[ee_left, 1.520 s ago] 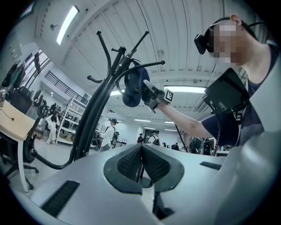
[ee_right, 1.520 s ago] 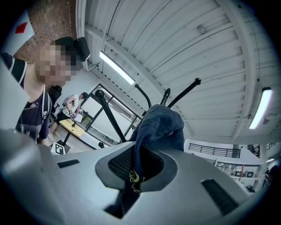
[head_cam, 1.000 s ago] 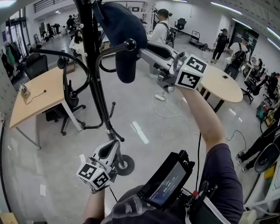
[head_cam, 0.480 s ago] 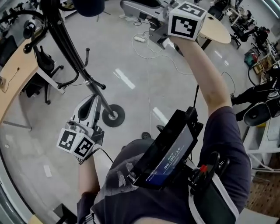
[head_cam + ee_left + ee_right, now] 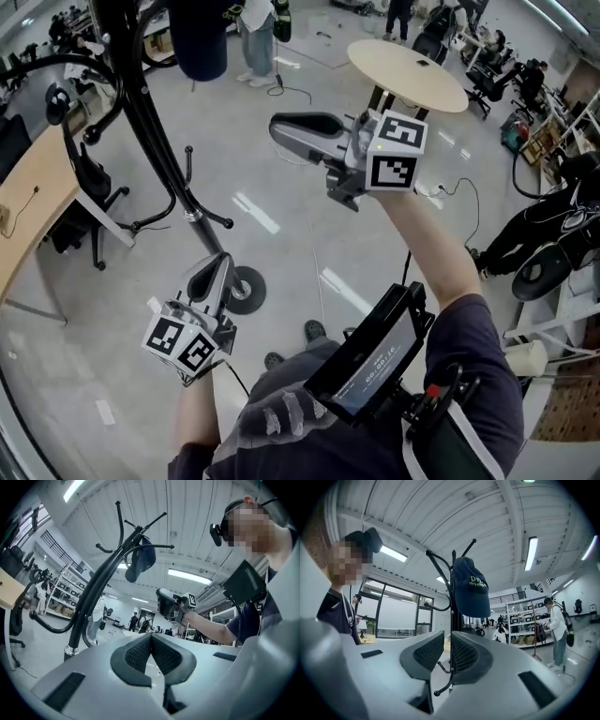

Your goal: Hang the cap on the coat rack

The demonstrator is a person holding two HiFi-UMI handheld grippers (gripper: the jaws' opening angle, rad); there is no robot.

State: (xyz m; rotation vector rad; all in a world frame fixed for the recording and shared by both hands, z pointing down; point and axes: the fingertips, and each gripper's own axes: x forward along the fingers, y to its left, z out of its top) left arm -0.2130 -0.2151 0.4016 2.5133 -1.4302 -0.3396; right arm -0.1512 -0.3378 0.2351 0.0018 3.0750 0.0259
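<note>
Navy cap is hanging on the black coat rack's upper hook, upper left in head view, right gripper is hovering empty, jaws barely apart, left gripper is sitting pinched together

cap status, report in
Left gripper shut, empty, held low. Right gripper slightly open, empty, clear of the cap. Cap hanging on the coat rack. Nothing in the way.

Floor: I see polished grey concrete with streaks of reflected light.
Standing on it: the coat rack on its round base, a round table, a wooden desk with a black chair beside it.
Coat rack: I see the dark cap hanging from an upper hook.
</note>
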